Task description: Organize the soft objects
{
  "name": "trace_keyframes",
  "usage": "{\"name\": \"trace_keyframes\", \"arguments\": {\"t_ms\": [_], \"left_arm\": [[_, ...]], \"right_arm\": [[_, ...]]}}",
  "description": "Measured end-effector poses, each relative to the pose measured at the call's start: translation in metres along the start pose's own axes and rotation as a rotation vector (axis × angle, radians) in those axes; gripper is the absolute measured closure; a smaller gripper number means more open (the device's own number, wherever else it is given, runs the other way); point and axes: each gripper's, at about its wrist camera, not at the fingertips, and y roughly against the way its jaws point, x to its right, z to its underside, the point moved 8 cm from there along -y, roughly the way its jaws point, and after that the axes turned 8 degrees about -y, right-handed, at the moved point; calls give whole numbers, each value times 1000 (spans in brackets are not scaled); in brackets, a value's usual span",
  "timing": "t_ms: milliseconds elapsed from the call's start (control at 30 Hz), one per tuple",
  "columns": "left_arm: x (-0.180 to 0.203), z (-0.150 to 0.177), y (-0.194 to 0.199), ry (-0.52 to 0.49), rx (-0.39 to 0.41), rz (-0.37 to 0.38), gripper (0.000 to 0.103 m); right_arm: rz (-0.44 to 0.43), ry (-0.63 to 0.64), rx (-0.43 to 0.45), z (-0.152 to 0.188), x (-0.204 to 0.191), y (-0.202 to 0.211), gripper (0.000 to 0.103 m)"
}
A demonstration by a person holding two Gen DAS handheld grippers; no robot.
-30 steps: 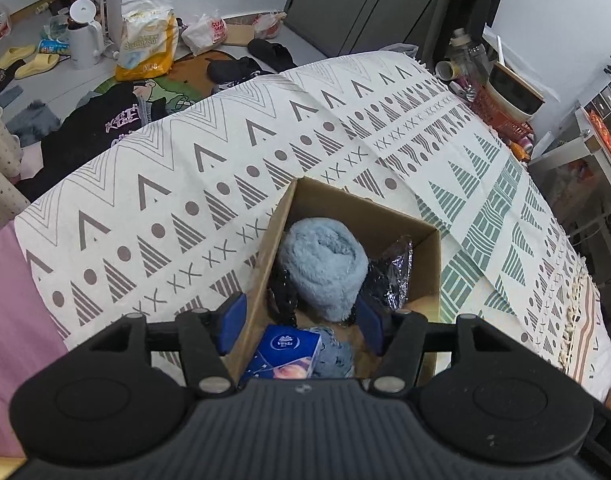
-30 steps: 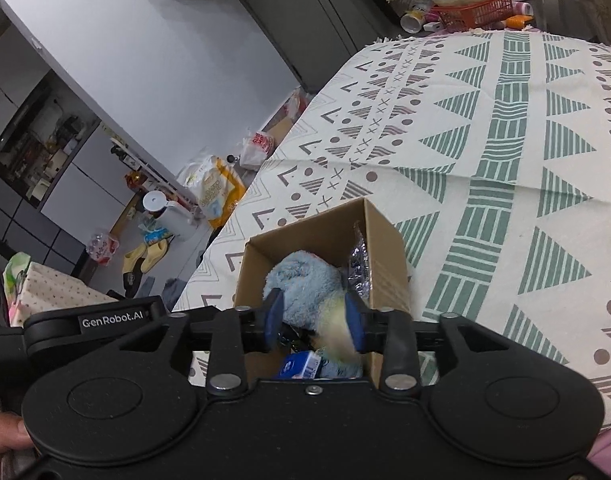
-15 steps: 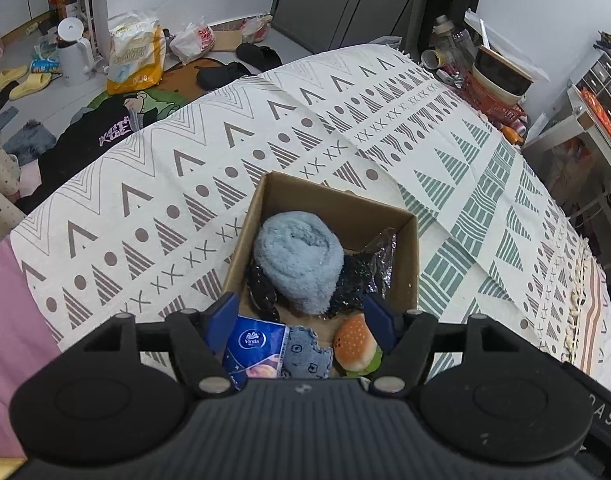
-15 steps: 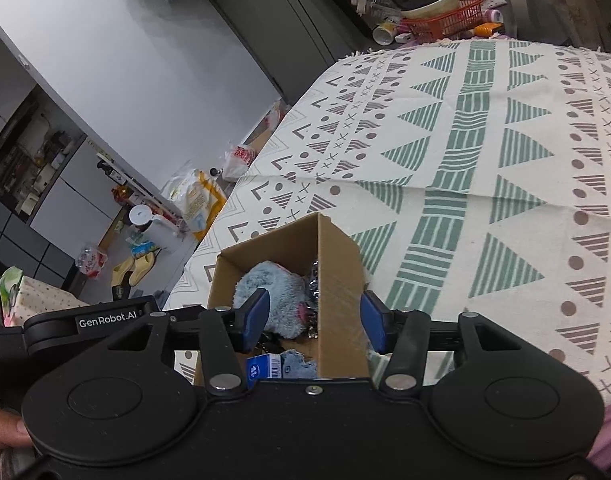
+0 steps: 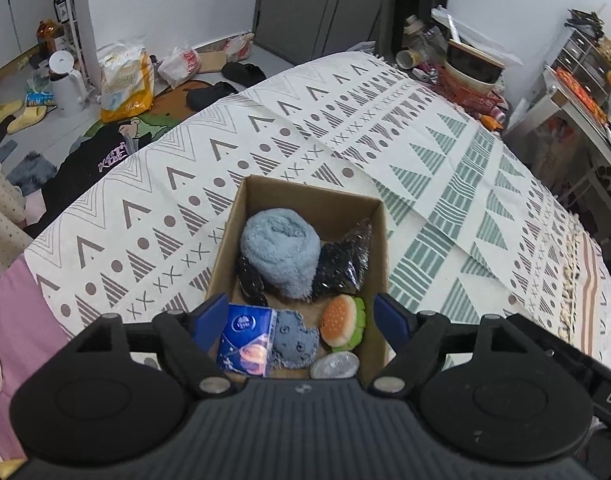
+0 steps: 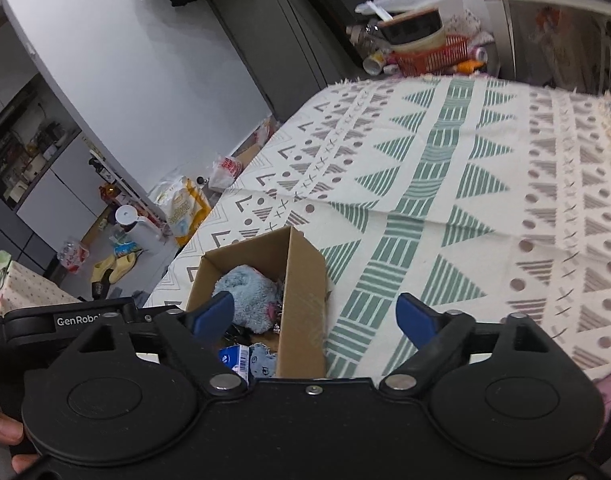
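- Left gripper (image 5: 301,318): fingers spread, empty, above the cardboard box (image 5: 379,264) near end.
- Right gripper (image 6: 315,316): fingers spread, empty.
- Box on patterned bedspread (image 5: 153,208) holds tissue pack (image 5: 247,340), burger toy (image 5: 342,322), blue fluffy roll (image 5: 280,254).

A bed spread (image 5: 345,128) patterned with grey and green triangles covers the foreground. Beyond it, white walls (image 6: 145,60) meet dark grey cabinet doors (image 5: 317,4). The grey floor (image 5: 37,132) holds yellow slippers (image 5: 17,114), a white kettle (image 5: 67,88), bags and dark clothing (image 5: 93,164).
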Motion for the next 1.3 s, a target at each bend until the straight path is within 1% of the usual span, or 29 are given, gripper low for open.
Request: {"name": "trace_keyframes", "arguments": {"t_ms": [67,100,233,300,467,733,900,1133,1233,1300], "left_arm": [[6,3,7,-32,-1,-3,22],[8,5,10,-46,-1,-7,21],[15,10,26,-70,15,-2,18],[18,12,34,-83,25,-3,18],[24,16,52,-99,56,-2,12],[29,32,74,-127,80,-3,5],[33,43,86,-148,96,7,3],[37,54,98,-175,112,13,2],[38,57,104,-185,124,15,2],[39,60,107,-190,127,14,2]], "right_arm": [[1,13,15,-1,0,10,7],[2,18,21,-1,0,14,6],[11,39,38,-1,1,32,0],[12,50,47,-1,1,41,0],[16,71,66,0,2,61,0],[26,109,84,2,10,96,0],[24,131,105,4,12,118,0],[32,125,128,9,18,135,0],[17,116,122,13,18,139,0],[0,136,121,17,14,142,0]]}}
